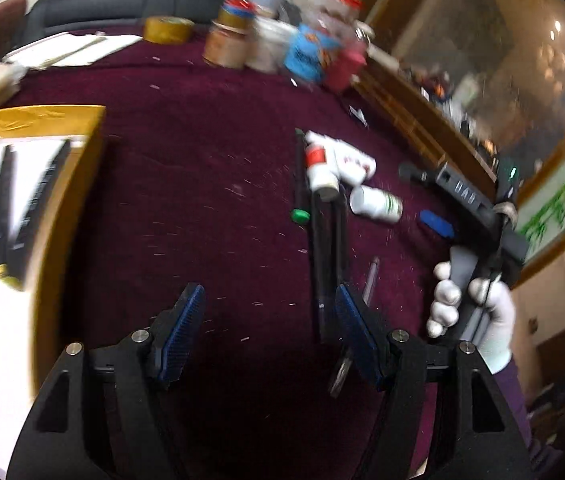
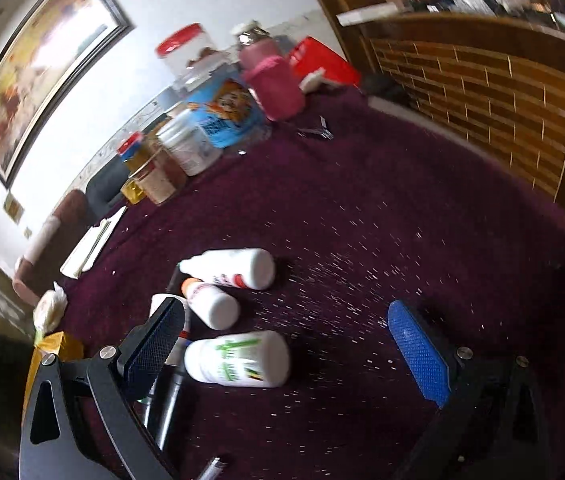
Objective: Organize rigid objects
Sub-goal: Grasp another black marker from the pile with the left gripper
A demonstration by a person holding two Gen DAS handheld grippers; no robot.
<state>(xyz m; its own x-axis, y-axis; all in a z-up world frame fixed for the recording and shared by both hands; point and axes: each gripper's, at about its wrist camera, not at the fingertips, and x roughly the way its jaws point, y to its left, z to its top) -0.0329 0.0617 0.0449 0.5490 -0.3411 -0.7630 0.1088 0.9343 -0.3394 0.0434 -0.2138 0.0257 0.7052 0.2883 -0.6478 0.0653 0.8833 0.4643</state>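
Near the middle of the left wrist view, on the maroon cloth [image 1: 202, 152], lies a loose cluster of small white bottles: one with a red label [image 1: 318, 164], one with red print [image 1: 352, 164] beside it, and one with a green label [image 1: 376, 202] just below them. A dark pen with a green cap [image 1: 300, 188] lies along the cluster's left side, and two black pens [image 1: 326, 248] run from it down toward the lower centre. At the left edge of that frame sits a yellow-rimmed box [image 1: 78, 184] holding several black markers [image 1: 14, 208] on white lining. The cloth between box and cluster is bare and wide.

The left gripper [image 1: 268, 320] hovers over this bare stretch at the lower centre, its blue pads apart with nothing between them; the black pens lie just beside its right pad. At the right of the frame a white-gloved hand [image 1: 470, 308] holds the right gripper's handle.

From the right wrist view, the right gripper [image 2: 296, 344] has its jaws spread very wide, and the green-labelled bottle lies on the cloth between them, nearer the left finger, untouched. To the right of the bottles the cloth is open up to the wooden panel [image 2: 482, 112]. Along the far edge stand crowded jars and tubs [image 2: 218, 116].
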